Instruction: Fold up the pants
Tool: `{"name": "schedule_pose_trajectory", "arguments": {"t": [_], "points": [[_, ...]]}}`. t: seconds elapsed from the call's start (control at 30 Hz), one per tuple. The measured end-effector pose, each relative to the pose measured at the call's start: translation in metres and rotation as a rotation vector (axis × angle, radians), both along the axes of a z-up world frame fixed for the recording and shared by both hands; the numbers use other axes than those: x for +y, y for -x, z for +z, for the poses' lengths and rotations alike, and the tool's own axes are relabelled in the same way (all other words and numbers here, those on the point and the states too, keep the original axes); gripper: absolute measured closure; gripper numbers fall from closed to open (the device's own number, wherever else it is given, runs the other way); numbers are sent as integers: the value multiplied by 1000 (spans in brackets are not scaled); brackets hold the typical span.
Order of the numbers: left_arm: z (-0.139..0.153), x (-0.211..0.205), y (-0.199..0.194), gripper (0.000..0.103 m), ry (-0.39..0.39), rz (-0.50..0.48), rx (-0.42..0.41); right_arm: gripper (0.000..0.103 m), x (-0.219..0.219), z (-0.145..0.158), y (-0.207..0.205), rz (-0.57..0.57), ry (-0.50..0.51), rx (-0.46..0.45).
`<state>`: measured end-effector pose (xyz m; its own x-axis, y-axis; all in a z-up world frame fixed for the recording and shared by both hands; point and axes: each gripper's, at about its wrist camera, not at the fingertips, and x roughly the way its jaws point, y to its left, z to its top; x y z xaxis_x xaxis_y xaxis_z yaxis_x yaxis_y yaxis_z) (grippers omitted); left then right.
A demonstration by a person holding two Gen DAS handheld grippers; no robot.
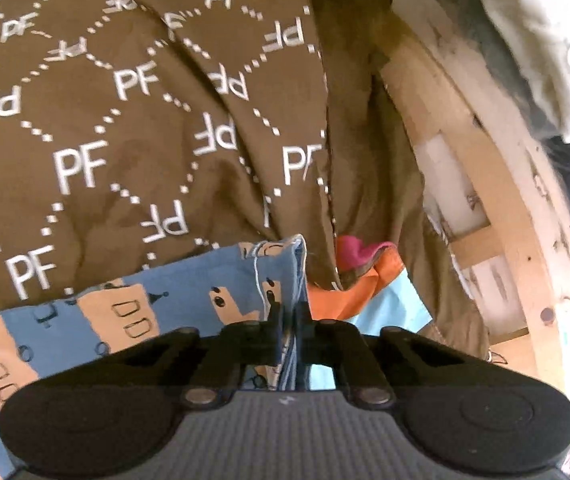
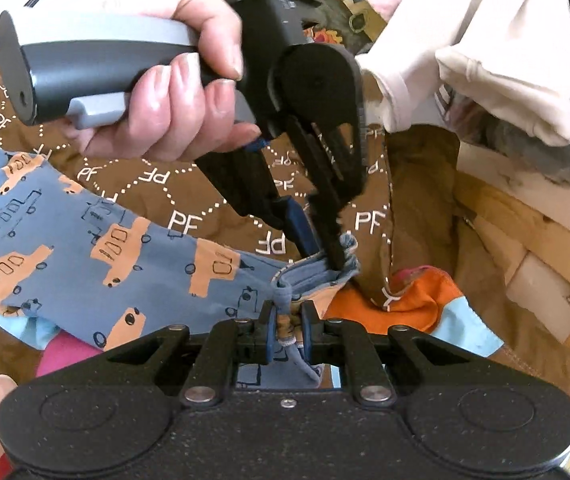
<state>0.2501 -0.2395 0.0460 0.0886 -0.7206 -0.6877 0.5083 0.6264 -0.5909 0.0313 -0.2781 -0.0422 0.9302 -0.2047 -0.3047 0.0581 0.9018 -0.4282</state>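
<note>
The left gripper [image 2: 327, 258] and the right gripper [image 2: 288, 326] each pinch tight on the edge of the small blue cloth pants with orange cars [image 2: 85, 248], over a brown quilt with white letters [image 1: 125, 120].

Pants [image 2: 85, 248]: were blue, orange vehicle print. Bedspread [image 1: 133, 128]: was brown, white "PF" lettering, dotted diamonds. Cloth [image 2: 417, 300]: was orange, light blue.

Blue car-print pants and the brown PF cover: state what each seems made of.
Blue car-print pants: soft matte knit, probably cotton jersey; they drape limply and bunch at the hem where both hand-held grippers pinch. Brown PF cover: matte woven cloth, possibly quilted; it shows puffy creases and a white printed pattern.
</note>
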Motion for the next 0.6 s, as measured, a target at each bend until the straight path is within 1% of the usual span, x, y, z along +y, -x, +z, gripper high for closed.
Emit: {"name": "schedule_pose_trajectory", "arguments": {"t": [0.1, 0.2, 0.3, 0.4, 0.5, 0.6], "points": [[3, 23, 3, 98, 51, 26, -6, 92, 9, 2, 4, 36, 20, -13], [3, 46, 6, 99, 90, 81, 16, 92, 24, 2, 8, 93, 58, -21], [1, 84, 15, 99, 159, 135, 34, 93, 39, 1, 14, 161, 85, -23], [-6, 125, 25, 99, 186, 195, 45, 93, 55, -1, 21, 243, 106, -16], [-18, 159, 32, 99, 180, 250, 53, 93, 71, -3, 25, 312, 103, 1], [-29, 181, 32, 99, 141, 278, 46, 93, 84, -6, 23, 367, 89, 25]]}}
